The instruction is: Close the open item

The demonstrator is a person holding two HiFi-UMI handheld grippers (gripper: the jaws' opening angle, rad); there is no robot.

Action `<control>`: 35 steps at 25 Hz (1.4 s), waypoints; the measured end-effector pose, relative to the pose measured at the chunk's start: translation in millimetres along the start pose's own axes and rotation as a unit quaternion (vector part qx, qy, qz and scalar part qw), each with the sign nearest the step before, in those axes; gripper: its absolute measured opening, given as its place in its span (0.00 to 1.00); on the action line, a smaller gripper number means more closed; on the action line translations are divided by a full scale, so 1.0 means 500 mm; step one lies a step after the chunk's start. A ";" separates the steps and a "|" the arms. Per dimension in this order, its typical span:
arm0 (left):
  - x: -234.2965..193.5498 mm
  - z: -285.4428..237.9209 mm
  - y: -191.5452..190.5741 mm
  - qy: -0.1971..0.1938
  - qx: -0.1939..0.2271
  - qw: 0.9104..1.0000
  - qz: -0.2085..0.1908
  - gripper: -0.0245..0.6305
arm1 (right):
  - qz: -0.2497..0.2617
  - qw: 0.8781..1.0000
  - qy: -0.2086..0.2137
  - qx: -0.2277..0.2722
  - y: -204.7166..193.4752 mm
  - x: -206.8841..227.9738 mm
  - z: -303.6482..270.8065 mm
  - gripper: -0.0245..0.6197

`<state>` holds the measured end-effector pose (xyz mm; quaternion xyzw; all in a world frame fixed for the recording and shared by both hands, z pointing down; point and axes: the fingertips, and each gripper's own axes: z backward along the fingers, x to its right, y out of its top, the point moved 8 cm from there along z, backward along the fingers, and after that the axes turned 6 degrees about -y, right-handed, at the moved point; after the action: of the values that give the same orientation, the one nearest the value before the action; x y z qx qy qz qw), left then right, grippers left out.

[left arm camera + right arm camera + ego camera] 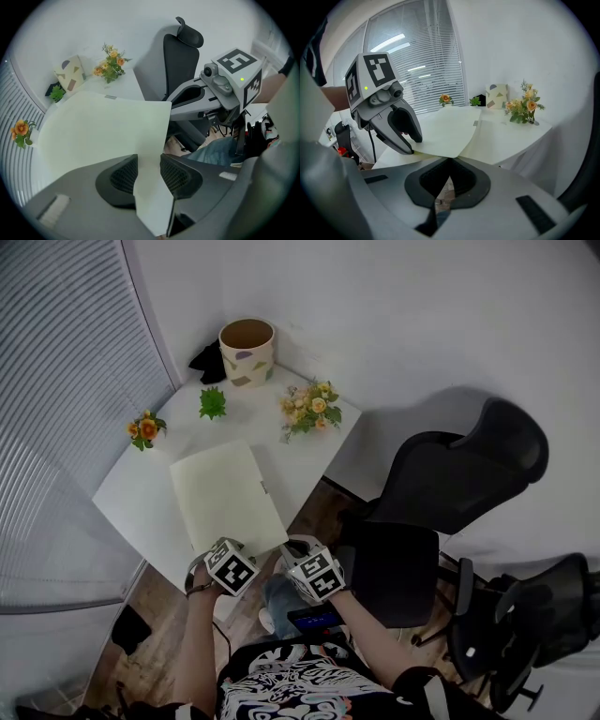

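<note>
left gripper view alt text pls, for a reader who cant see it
The left gripper reaches down with its jaws apart around the near corner of a large pale cover on a white table. The right gripper sits at the cover's right corner; flowers and a black office chair stand behind.

Bright, even daylight enters through the blinds [56, 381]; the chair [469, 474] throws a soft shadow on the wall [375, 315]. Picture edges bend and darken.
</note>
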<state>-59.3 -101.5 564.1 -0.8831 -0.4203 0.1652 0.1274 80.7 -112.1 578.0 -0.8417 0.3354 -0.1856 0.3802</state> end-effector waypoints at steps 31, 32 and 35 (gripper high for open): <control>-0.005 0.000 0.001 -0.011 0.004 1.000 -0.002 0.26 | 0.006 1.000 -0.001 -0.010 0.004 0.001 -0.002 0.04; -0.006 0.000 0.000 -0.011 0.005 1.000 -0.002 0.26 | 0.007 1.000 -0.001 -0.010 0.005 0.001 -0.003 0.04; -0.004 0.000 -0.001 -0.009 0.006 1.000 -0.004 0.26 | 0.010 1.000 -0.002 -0.012 0.004 -0.001 -0.002 0.04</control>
<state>-60.9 -102.7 564.4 -0.8791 -0.4236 0.1758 0.1296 78.9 -113.3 577.1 -0.8431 0.3452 -0.1765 0.3727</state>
